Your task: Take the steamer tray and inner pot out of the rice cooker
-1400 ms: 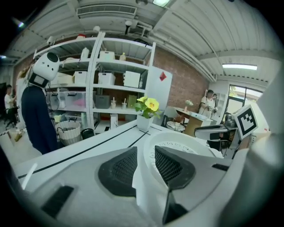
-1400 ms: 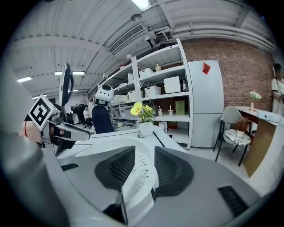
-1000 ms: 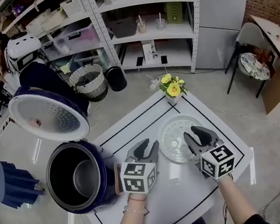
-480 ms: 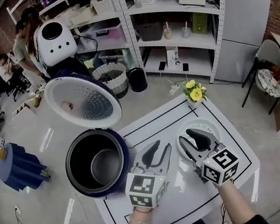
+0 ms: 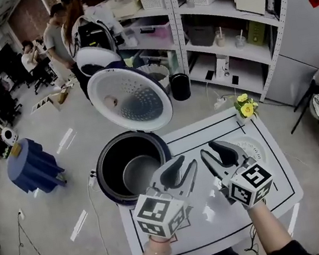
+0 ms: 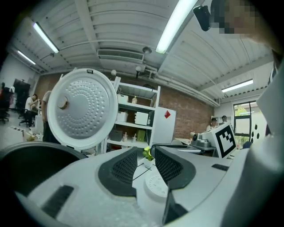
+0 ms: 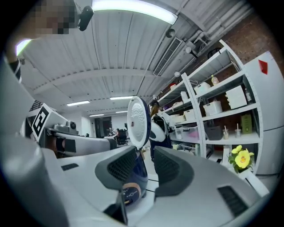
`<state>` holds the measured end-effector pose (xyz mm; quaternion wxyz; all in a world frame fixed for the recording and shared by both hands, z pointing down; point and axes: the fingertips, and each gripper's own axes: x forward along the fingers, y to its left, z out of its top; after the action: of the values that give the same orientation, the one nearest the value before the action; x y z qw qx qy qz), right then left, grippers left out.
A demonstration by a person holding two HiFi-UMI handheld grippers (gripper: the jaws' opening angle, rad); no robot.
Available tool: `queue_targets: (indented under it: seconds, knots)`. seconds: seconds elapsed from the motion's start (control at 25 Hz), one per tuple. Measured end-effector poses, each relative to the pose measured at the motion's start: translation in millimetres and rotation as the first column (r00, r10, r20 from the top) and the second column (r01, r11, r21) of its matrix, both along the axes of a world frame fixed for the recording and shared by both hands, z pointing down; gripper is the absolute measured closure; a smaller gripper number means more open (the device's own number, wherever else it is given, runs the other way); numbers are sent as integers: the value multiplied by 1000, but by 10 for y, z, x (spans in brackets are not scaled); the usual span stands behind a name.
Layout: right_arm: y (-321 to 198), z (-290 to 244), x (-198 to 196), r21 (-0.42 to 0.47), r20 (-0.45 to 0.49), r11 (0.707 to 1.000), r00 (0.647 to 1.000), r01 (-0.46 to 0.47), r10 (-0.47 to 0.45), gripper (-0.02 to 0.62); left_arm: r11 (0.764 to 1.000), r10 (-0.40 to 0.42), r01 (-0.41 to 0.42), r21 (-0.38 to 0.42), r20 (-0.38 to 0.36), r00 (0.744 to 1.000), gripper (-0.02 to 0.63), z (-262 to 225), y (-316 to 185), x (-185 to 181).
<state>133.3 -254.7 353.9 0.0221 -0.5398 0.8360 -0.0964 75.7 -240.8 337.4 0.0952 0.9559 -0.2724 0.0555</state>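
White-shelled and nearest the camera, the left gripper and the right gripper are held side by side above the table. Each pair of jaws is seen standing partly apart with nothing gripped, only distant things being framed in the gaps. Just beyond the right gripper, the steamer tray is seen lying flat on the table, partly hidden behind the jaws, so that half of the task can be judged done. To the left and a little farther, the rice cooker is placed at the table's corner with its lid raised. The inner pot is seen seated inside it, touched by neither gripper; its removal is judged to be what is left. Yellow flowers are set at the table's far edge, and shelves are ranged beyond.
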Motion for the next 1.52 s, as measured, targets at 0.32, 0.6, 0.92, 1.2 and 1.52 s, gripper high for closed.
queue_targets:
  seconds: [0.32, 0.6, 0.92, 1.2, 1.52]
  knots:
    - [-160, -168, -489, 13, -9, 994, 995, 104, -104, 480, 988, -155, 154, 31, 2, 988, 495, -198, -187, -669]
    - [-267, -207, -885, 12, -18, 985, 985, 170, -169, 480, 958, -286, 286, 35, 15, 958, 495, -214, -339, -1277]
    - [-434, -130, -1191, -19, -42, 979, 978, 204, -205, 480, 904, -425, 421, 72, 59, 903, 495, -178, -507, -1973]
    - [-724, 211, -1296, -149, -139, 972, 969, 183, -204, 459, 848, -529, 526, 63, 103, 842, 491, 1, -648, -2555]
    - [-903, 385, -1275, -247, -106, 954, 975, 167, -198, 440, 857, -503, 515, -14, 201, 841, 441, 372, -827, -2809]
